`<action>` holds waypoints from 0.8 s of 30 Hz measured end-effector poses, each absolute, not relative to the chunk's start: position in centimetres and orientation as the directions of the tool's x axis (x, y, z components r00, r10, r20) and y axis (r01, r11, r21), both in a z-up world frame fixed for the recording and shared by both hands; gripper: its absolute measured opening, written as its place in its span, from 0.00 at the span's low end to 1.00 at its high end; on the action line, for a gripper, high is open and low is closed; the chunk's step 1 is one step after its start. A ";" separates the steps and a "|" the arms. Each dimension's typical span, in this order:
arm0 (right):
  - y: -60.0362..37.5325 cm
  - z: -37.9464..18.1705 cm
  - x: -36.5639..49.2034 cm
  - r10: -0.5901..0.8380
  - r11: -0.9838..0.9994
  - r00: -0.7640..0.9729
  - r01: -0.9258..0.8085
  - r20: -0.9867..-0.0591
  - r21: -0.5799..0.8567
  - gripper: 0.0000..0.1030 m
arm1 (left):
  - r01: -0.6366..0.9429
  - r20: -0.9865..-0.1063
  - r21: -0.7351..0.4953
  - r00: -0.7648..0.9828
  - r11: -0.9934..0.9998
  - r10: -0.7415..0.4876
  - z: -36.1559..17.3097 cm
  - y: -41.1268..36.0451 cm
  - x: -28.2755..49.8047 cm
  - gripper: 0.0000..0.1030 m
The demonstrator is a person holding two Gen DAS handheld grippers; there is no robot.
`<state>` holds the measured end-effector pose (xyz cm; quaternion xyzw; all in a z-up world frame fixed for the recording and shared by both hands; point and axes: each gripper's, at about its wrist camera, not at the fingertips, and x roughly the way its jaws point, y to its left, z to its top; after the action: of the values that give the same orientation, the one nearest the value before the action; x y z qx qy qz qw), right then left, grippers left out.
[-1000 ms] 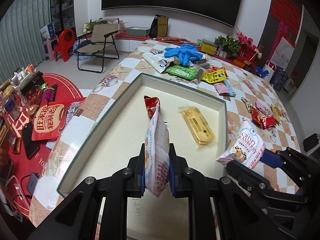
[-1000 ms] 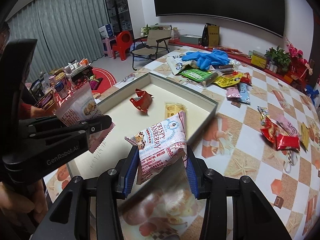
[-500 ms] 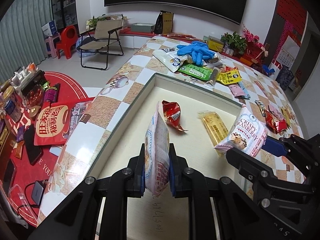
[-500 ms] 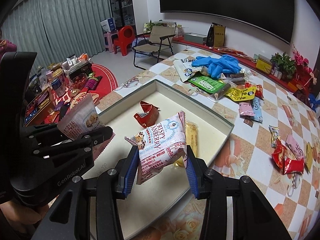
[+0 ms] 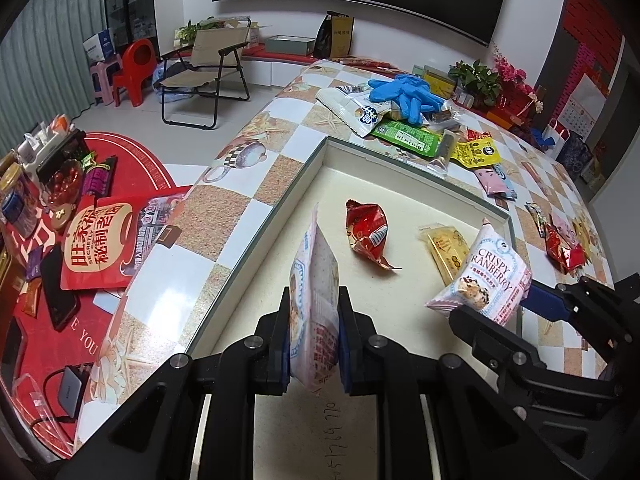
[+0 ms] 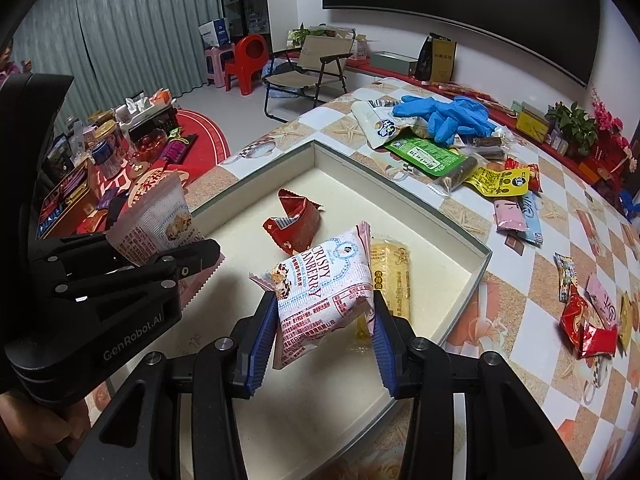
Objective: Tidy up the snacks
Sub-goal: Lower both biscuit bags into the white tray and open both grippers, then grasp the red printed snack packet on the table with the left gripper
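My left gripper (image 5: pixel 314 344) is shut on a pink-and-white snack packet (image 5: pixel 316 288), held edge-on above the near part of the shallow cream tray (image 5: pixel 304 176). My right gripper (image 6: pixel 324 320) is shut on a "Crispy Cranberry" packet (image 6: pixel 324 284), held over the tray (image 6: pixel 460 232); that packet also shows in the left wrist view (image 5: pixel 486 276). A red wrapper (image 5: pixel 368 232) and a yellow bar (image 5: pixel 444 248) lie inside the tray. The left gripper's packet shows at the left of the right wrist view (image 6: pixel 160 220).
Loose snacks lie on the checkered table beyond the tray: a green packet (image 6: pixel 424 156), a yellow packet (image 6: pixel 500 180), pink and blue sachets (image 6: pixel 516 216), red wrappers (image 6: pixel 584 324). Blue gloves (image 6: pixel 444 116) sit at the back. A folding chair (image 5: pixel 212 68) and floor clutter stand left.
Both grippers, each still holding its packet, have shifted left and forward, so the right one now hangs over the tray's inside instead of its right rim.
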<state>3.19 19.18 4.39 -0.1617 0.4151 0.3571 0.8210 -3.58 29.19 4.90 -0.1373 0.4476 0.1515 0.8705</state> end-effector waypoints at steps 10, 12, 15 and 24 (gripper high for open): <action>20.3 4.2 4.1 0.433 0.695 0.405 -0.719 -0.806 0.012 0.45 | -0.394 -0.840 -0.107 0.527 0.913 0.129 4.1 29.9 -2.1 0.19; 20.6 4.1 4.4 0.427 0.697 0.404 -0.717 -0.809 0.010 0.45 | -0.394 -0.844 -0.108 0.521 0.913 0.125 3.9 30.1 -1.9 0.19; 20.8 3.9 4.7 0.417 0.700 0.406 -0.714 -0.813 0.003 0.45 | -0.404 -0.849 -0.101 0.512 0.909 0.133 3.8 30.2 -1.8 0.23; 18.2 4.2 6.1 0.442 0.742 0.413 -0.667 -0.796 0.065 0.94 | -0.422 -0.818 -0.143 0.560 0.895 0.134 5.2 30.7 -3.4 0.74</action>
<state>6.09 18.22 4.18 -0.1322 0.4262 0.3341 0.8302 -3.39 30.74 5.17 -0.1634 0.4410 0.1600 0.8679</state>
